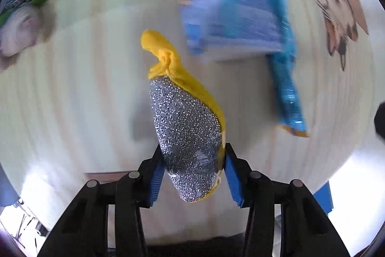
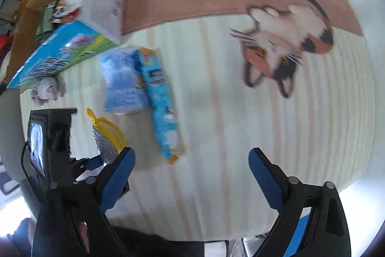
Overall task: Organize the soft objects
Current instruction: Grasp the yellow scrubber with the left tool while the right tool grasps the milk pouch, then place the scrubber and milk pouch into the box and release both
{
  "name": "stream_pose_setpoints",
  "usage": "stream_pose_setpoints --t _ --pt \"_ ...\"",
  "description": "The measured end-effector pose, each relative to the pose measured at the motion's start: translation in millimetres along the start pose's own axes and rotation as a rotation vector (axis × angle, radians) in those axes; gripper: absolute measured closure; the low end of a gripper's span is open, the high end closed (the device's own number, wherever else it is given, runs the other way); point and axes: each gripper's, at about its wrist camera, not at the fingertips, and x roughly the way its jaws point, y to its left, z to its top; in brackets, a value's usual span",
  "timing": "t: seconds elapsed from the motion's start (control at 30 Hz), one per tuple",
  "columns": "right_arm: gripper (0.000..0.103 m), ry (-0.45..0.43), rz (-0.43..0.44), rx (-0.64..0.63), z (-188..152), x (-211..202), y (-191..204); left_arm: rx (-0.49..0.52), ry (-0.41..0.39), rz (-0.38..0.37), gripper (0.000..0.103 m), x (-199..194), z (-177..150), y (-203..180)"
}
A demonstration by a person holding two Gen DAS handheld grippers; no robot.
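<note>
The left claw (image 1: 192, 170) gripped the silver-and-yellow scrubber (image 1: 187, 127), lifted above the striped tabletop (image 1: 72, 88). The right claw (image 2: 191, 160) hung wide open, empty, near the blue packet (image 2: 161, 98).

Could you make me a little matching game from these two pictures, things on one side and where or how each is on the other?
Things:
1. scrubber
2. right gripper
3. cat picture
4. long blue packet

States:
A. open, holding nothing
B. printed on the mat
C. lying on the mat beside a blue sponge pack
D. clamped in the left gripper

Pairs: 1-D, 2-A, 3-B, 4-C
</note>
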Motion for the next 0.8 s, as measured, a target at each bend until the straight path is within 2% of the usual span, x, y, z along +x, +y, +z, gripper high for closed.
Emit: stream_pose_setpoints --t 0.13,0.17,0.2,0.3,0.37,0.4,0.43,0.47,0.6,0.7,0.8 --pt "0.015 -0.001 0.058 -0.055 21 9 43 -0.100 -0.018 0.039 0.060 -9 1 47" --pt "0.021 0.001 0.066 -0.065 27 15 54 -0.133 -0.018 0.049 0.060 -10 1 63" --pt "0.026 0.011 0.071 -0.072 34 22 64 -0.154 -0.015 0.049 0.060 -10 2 72" --pt "0.027 0.056 0.050 -0.070 56 47 85 -0.223 -0.011 0.019 0.060 -10 3 95" --pt "0.028 0.075 0.014 -0.061 67 64 93 -0.236 -0.017 0.001 0.060 -11 4 99" --pt "0.032 0.086 0.001 -0.060 71 71 96 -0.242 -0.019 -0.001 0.060 -12 4 100" --pt "0.038 0.101 -0.020 -0.057 74 80 99 -0.245 -0.025 0.001 0.060 -13 4 101" --pt "0.057 0.105 -0.033 -0.059 75 83 102 -0.244 -0.034 0.005 0.060 -15 2 103" --pt "0.073 0.080 -0.072 -0.117 69 80 117 -0.225 -0.061 0.010 0.061 -25 4 94" --pt "0.079 0.072 -0.047 -0.153 56 69 126 -0.198 -0.102 0.013 0.062 -43 1 85" --pt "0.080 0.063 0.041 -0.152 42 49 128 -0.172 -0.145 -0.005 0.062 -69 -17 88"
